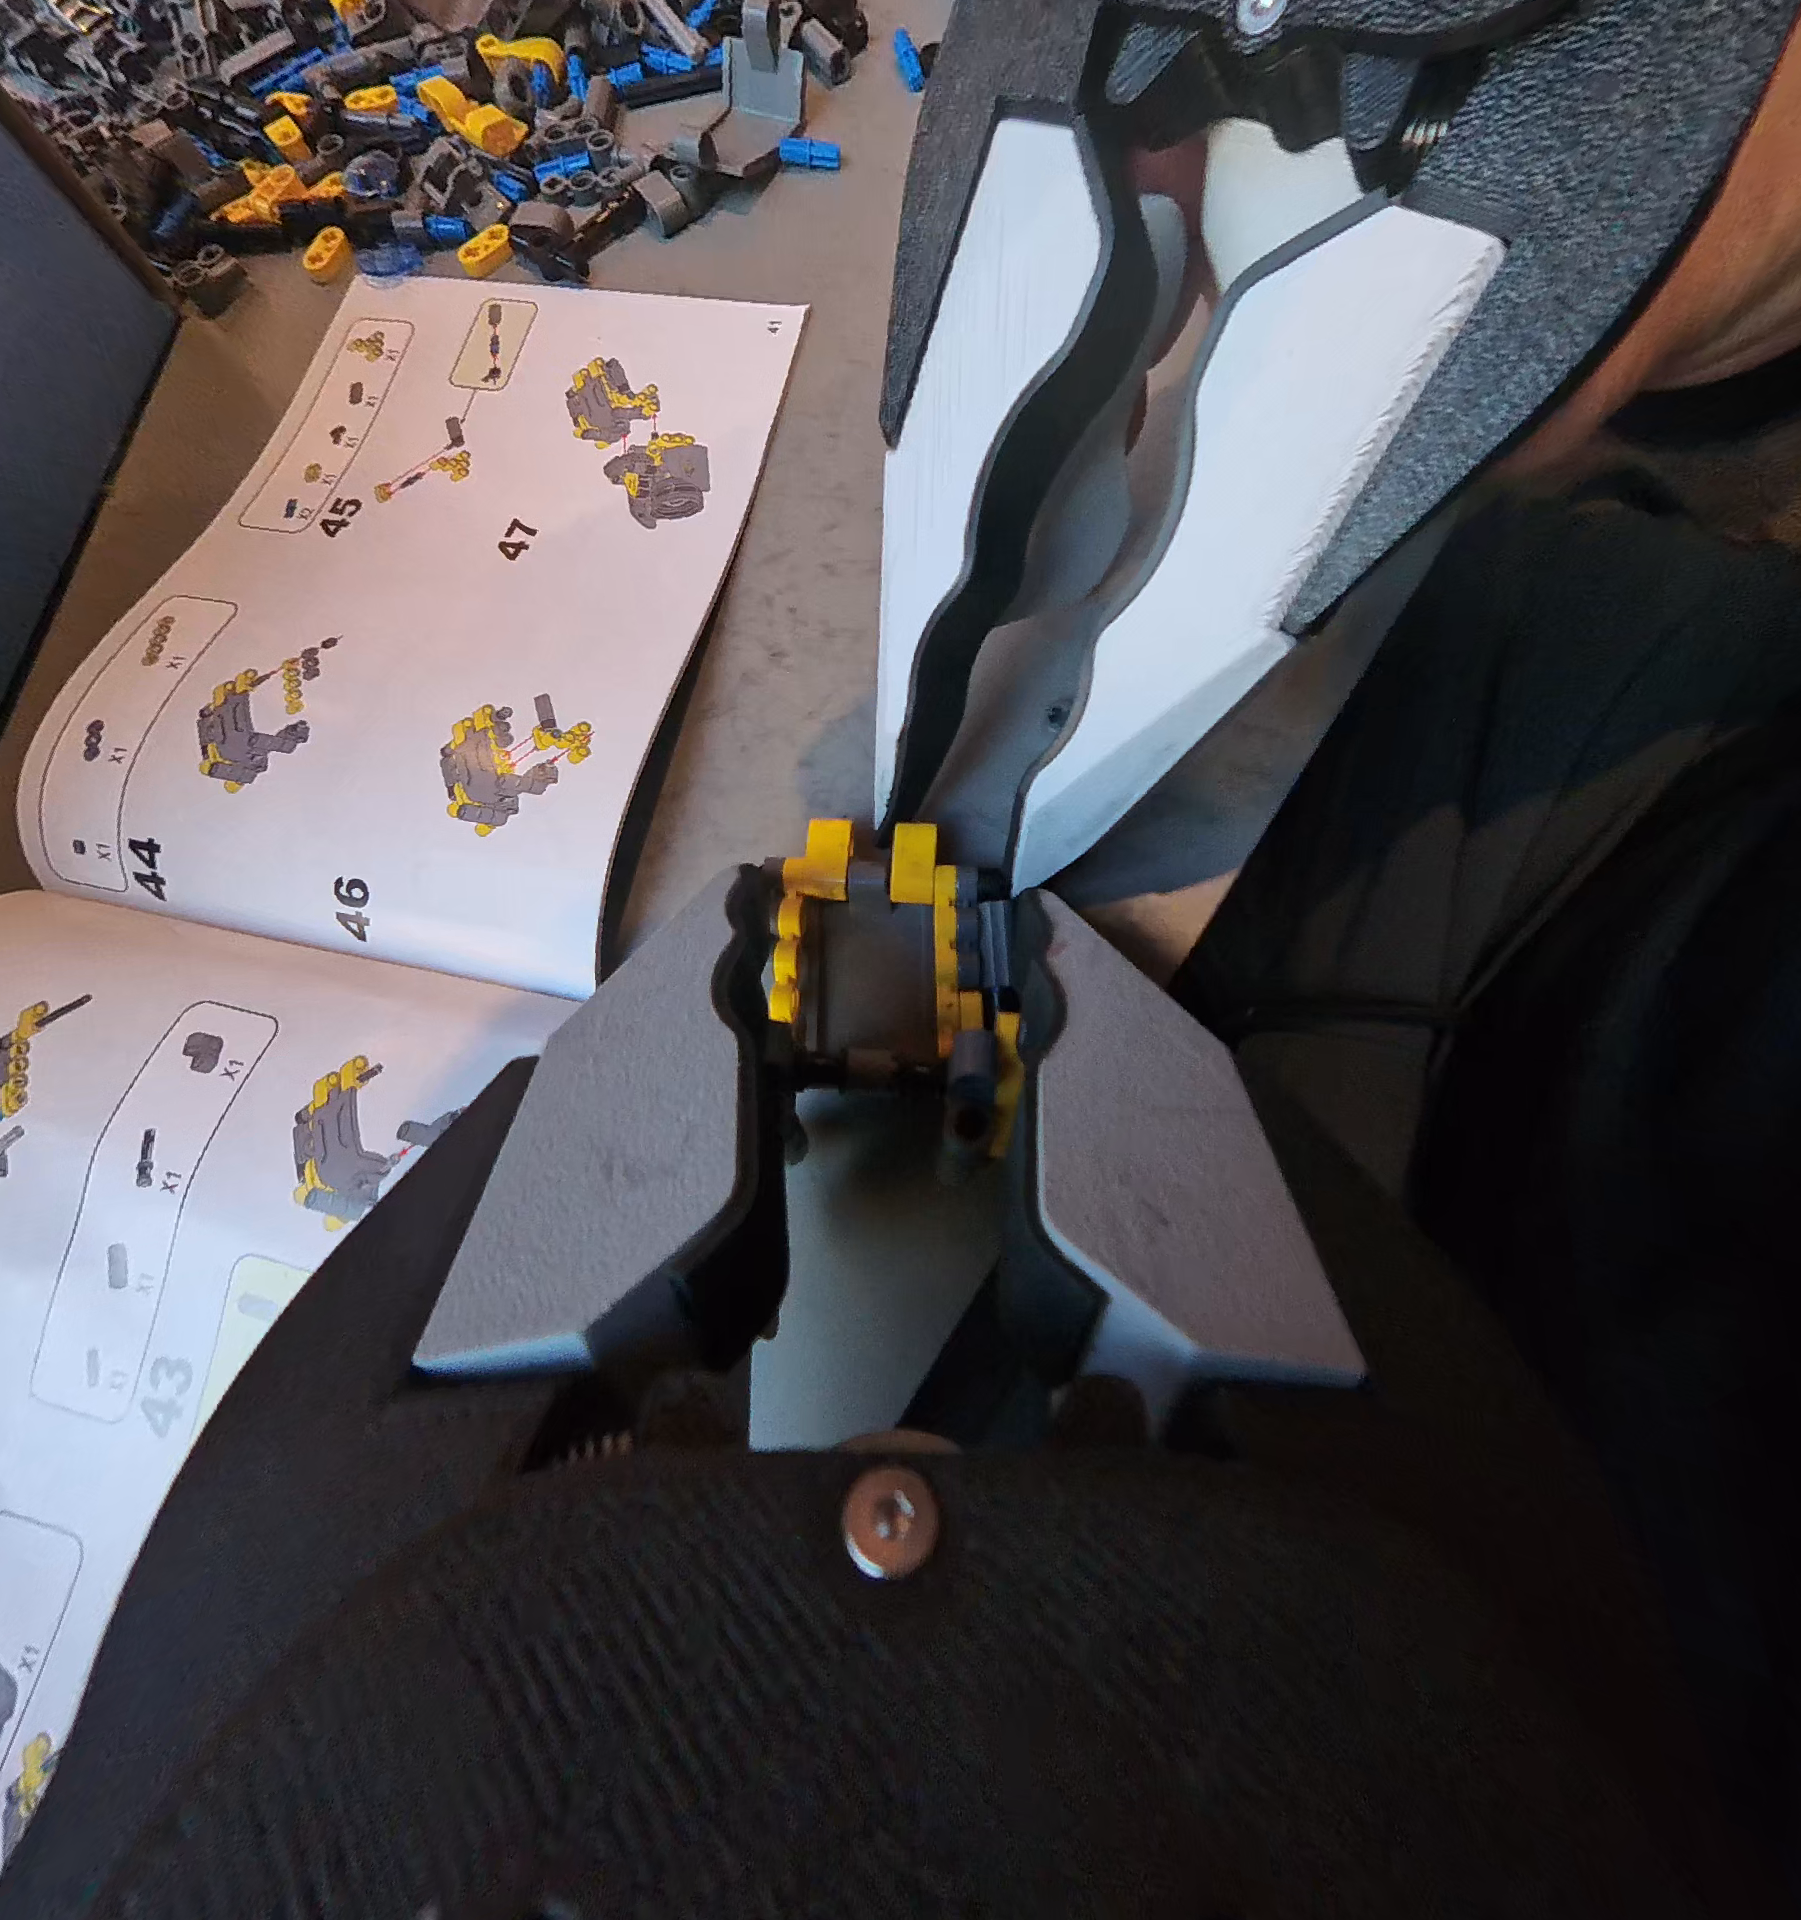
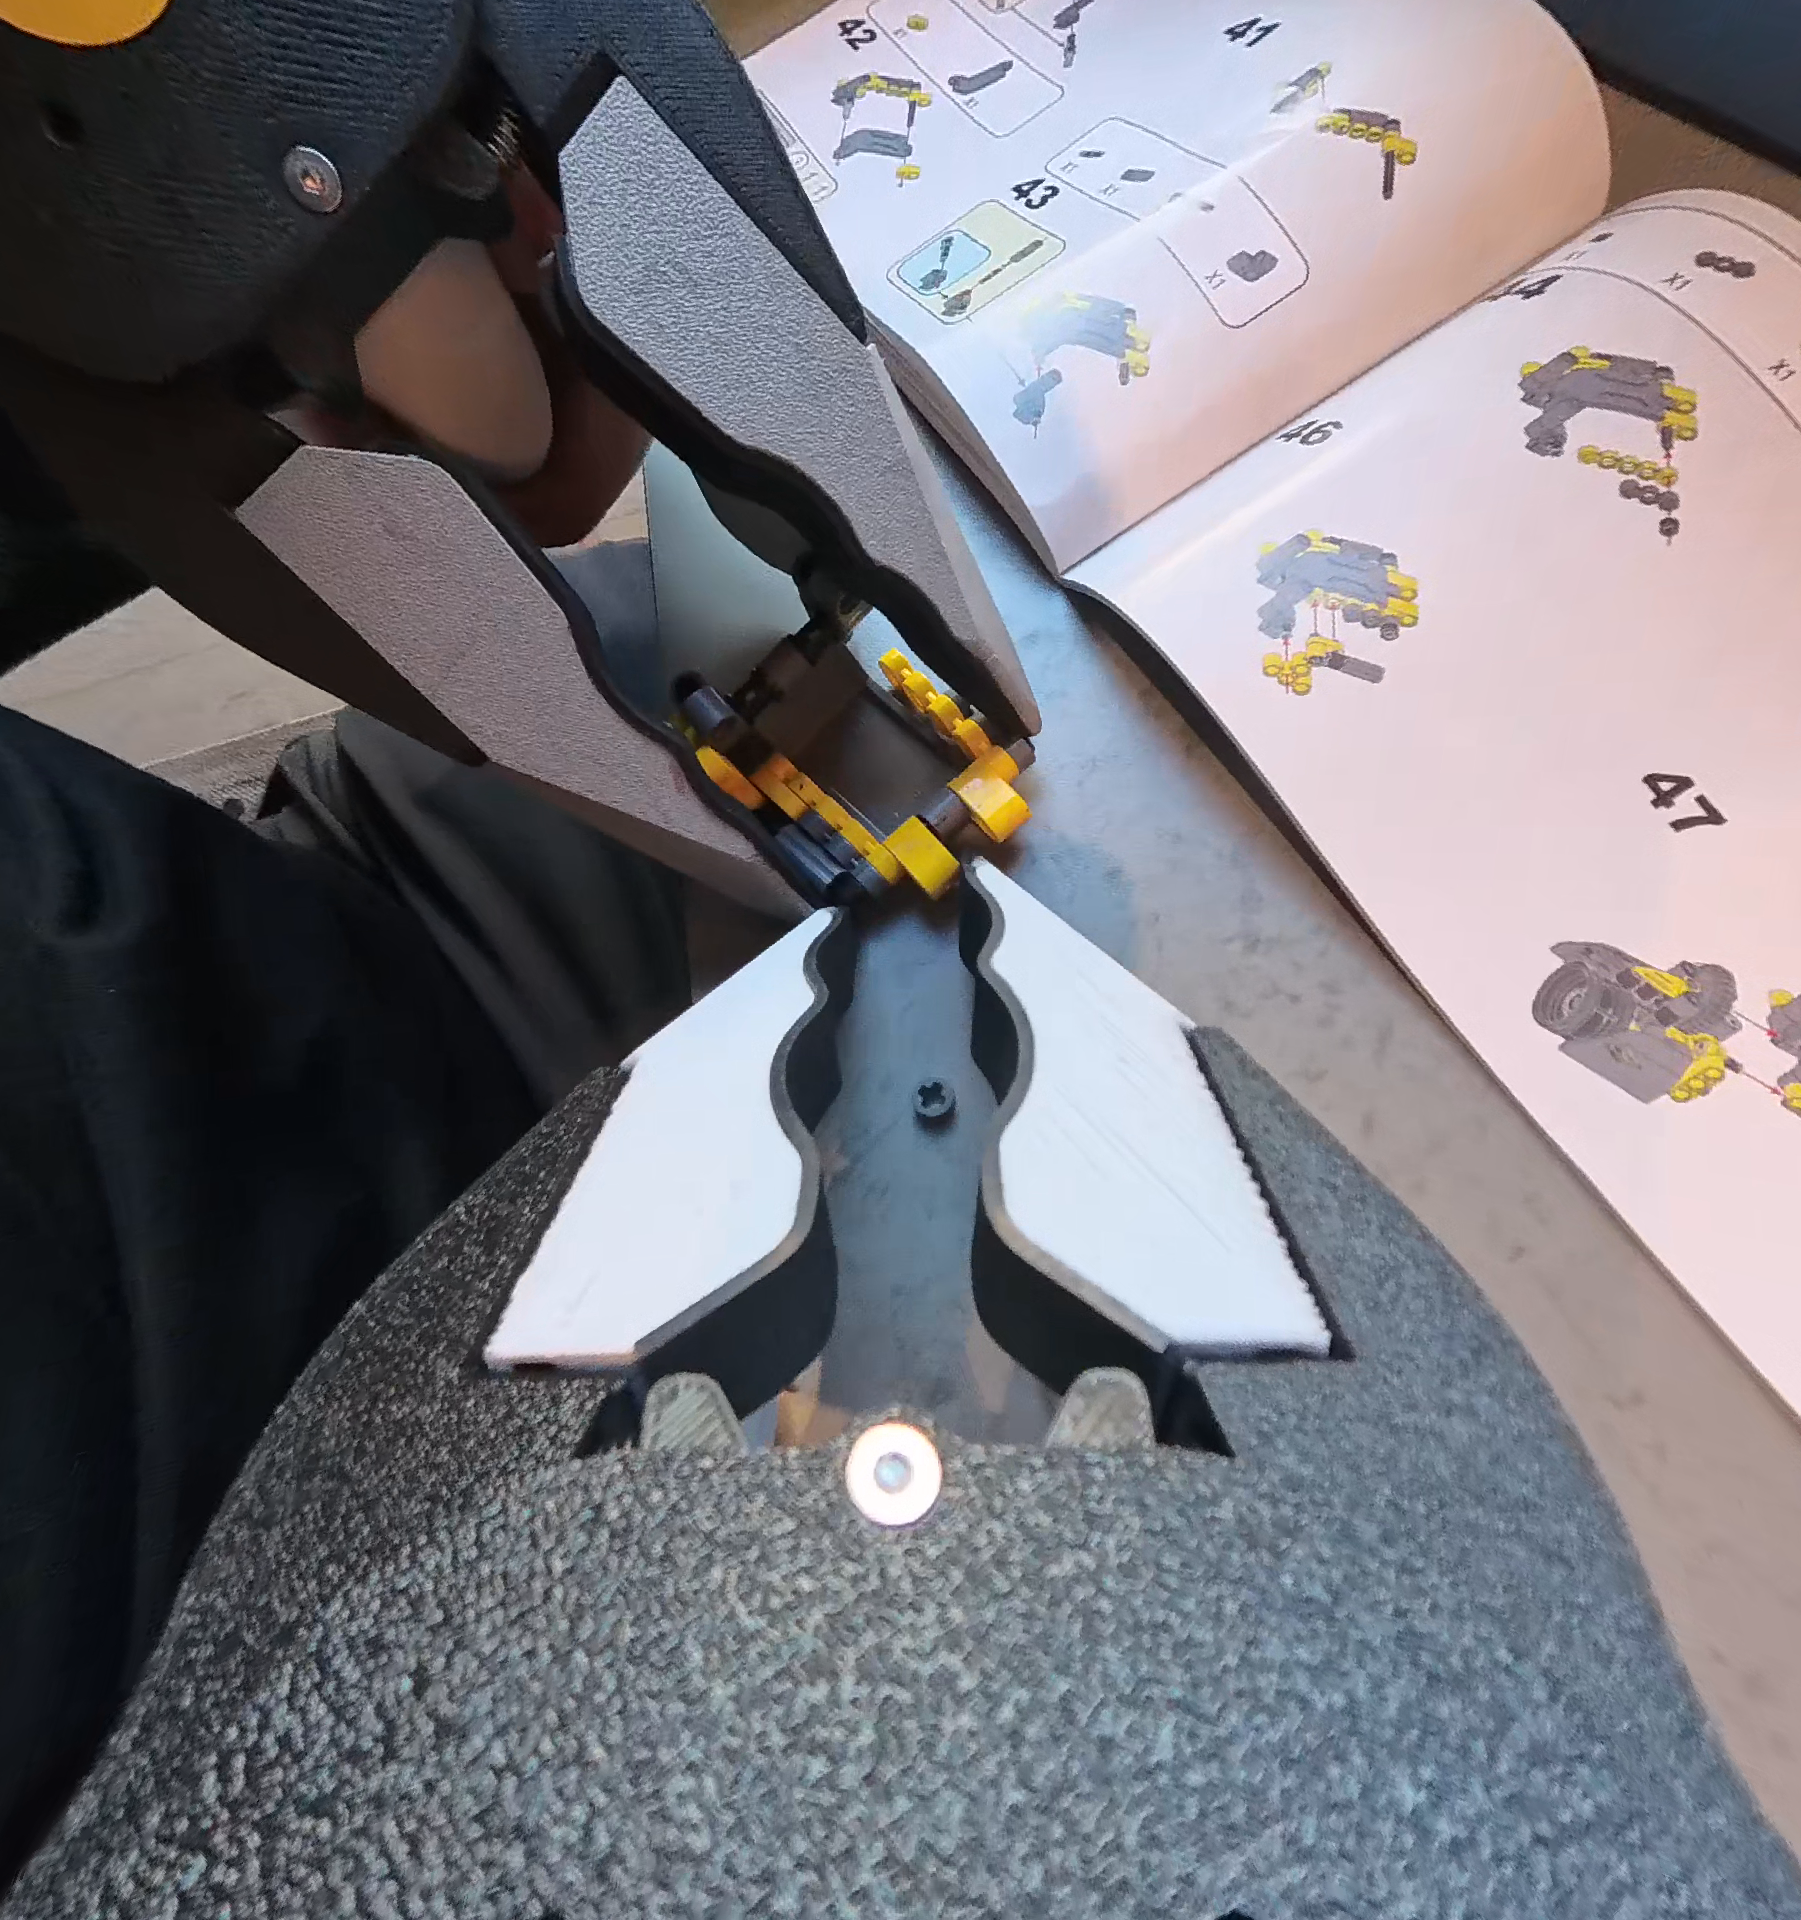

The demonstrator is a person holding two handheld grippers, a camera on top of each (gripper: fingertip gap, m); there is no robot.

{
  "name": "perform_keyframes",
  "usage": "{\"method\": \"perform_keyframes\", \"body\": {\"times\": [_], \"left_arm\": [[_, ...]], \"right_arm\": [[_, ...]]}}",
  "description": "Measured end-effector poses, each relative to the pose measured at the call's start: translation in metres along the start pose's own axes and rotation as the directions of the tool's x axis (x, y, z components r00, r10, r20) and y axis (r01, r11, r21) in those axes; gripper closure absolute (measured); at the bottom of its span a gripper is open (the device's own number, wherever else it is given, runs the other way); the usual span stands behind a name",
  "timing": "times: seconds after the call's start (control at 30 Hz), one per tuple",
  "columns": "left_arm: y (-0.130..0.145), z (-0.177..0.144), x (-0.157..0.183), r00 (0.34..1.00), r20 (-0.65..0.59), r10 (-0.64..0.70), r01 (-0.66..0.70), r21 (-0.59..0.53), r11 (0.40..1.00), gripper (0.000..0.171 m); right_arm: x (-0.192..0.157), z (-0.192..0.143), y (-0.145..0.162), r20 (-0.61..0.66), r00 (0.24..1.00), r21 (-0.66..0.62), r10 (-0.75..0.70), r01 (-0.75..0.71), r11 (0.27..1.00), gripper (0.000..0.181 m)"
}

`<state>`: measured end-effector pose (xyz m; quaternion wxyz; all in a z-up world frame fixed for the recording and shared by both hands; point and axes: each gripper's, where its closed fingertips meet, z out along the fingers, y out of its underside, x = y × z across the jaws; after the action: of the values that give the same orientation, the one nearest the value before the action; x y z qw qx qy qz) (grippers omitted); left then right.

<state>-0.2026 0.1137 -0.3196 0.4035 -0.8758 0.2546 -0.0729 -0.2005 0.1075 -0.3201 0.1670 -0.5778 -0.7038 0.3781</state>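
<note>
The left gripper [image 1: 891, 971] had its grey fingers [image 1: 626, 1122] clenched on a small yellow and grey brick assembly [image 1: 891, 977], held just above the bench [image 1: 834, 582]. Right at the assembly's outer end, the right gripper [image 2: 901, 899] had its white fingers [image 2: 1114, 1132] drawn nearly together, their tips touching or almost touching the yellow end pieces; whether they gripped anything I could not tell. Just beyond the assembly an instruction booklet [image 1: 408, 623] lay open on the bench, its pages showing similar yellow and grey builds. Farther from the assembly, past the booklet, a heap of loose bricks [image 1: 439, 135], blue, yellow, grey and black, remained unused, so the build looked only partly done.
</note>
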Motion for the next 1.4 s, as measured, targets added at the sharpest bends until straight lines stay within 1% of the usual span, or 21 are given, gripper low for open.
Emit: {"method": "perform_keyframes", "body": {"times": [0.2,0.4,0.57,0.67,0.73,0.8,0.87,0.9,0.93,0.97,1.0,1.03,1.13,1.23,1.33,1.4], "left_arm": [[0.000,0.000,0.000,1.000,0.005,-0.017,0.017,0.000,1.000,0.128],[0.000,0.000,-0.002,0.998,0.030,-0.052,0.052,0.002,0.999,0.128],[0.001,-0.001,-0.005,0.998,0.045,-0.041,0.041,0.002,0.999,0.127],[0.001,-0.001,-0.006,0.998,0.046,-0.037,0.037,0.011,0.999,0.127],[0.000,0.000,-0.006,0.997,0.033,-0.069,0.068,0.046,0.997,0.127],[-0.004,0.001,-0.007,0.997,0.021,-0.075,0.074,0.080,0.994,0.127],[-0.008,0.004,-0.005,0.999,0.010,-0.049,0.048,0.110,0.993,0.127],[-0.009,0.005,-0.003,0.999,-0.004,-0.038,0.038,0.110,0.993,0.127],[-0.010,0.006,-0.001,1.000,-0.013,-0.028,0.030,0.099,0.995,0.127],[-0.010,0.006,-0.001,1.000,-0.005,-0.013,0.013,0.091,0.996,0.127],[-0.010,0.006,-0.001,1.000,0.004,0.012,-0.012,0.086,0.996,0.127],[-0.010,0.006,0.001,0.999,0.004,0.040,-0.040,0.081,0.996,0.127],[-0.011,0.005,0.005,0.993,0.013,0.118,-0.119,0.080,0.990,0.127],[-0.012,0.004,0.009,0.981,0.033,0.191,-0.193,0.097,0.976,0.127],[-0.014,0.002,0.011,0.958,0.078,0.277,-0.284,0.113,0.952,0.127],[-0.015,0.000,0.011,0.927,0.134,0.351,-0.365,0.100,0.926,0.127]], "right_arm": [[-0.002,0.002,0.000,0.025,0.999,-0.002,0.023,-0.023,1.000,0.167],[0.000,0.002,-0.001,0.084,0.991,-0.008,0.101,-0.100,0.995,0.168],[0.002,0.004,-0.002,0.111,0.983,-0.014,0.146,-0.146,0.989,0.167],[0.003,0.004,-0.001,0.111,0.983,-0.017,0.144,-0.143,0.990,0.165],[0.004,0.002,0.000,0.125,0.984,-0.023,0.131,-0.129,0.991,0.166],[0.003,-0.002,0.003,0.156,0.974,-0.030,0.164,-0.162,0.986,0.168],[0.001,-0.007,0.008,0.182,0.963,-0.039,0.196,-0.192,0.981,0.176],[0.000,-0.009,0.010,0.189,0.959,-0.038,0.211,-0.207,0.978,0.175],[0.000,-0.012,0.011,0.184,0.958,-0.030,0.221,-0.219,0.975,0.172],[0.000,-0.015,0.012,0.172,0.959,-0.013,0.224,-0.225,0.974,0.160],[0.001,-0.019,0.013,0.155,0.963,0.004,0.222,-0.225,0.974,0.154],[0.000,-0.022,0.015,0.138,0.967,0.012,0.215,-0.218,0.976,0.153],[-0.003,-0.030,0.018,0.077,0.984,0.046,0.160,-0.164,0.985,0.153],[0.000,-0.034,0.020,-0.019,0.996,0.069,0.084,-0.083,0.994,0.153],[0.000,-0.037,0.019,-0.068,0.997,0.088,0.037,-0.031,0.996,0.153],[-0.002,-0.038,0.018,-0.090,0.996,0.095,0.005,0.003,0.995,0.153]]}}
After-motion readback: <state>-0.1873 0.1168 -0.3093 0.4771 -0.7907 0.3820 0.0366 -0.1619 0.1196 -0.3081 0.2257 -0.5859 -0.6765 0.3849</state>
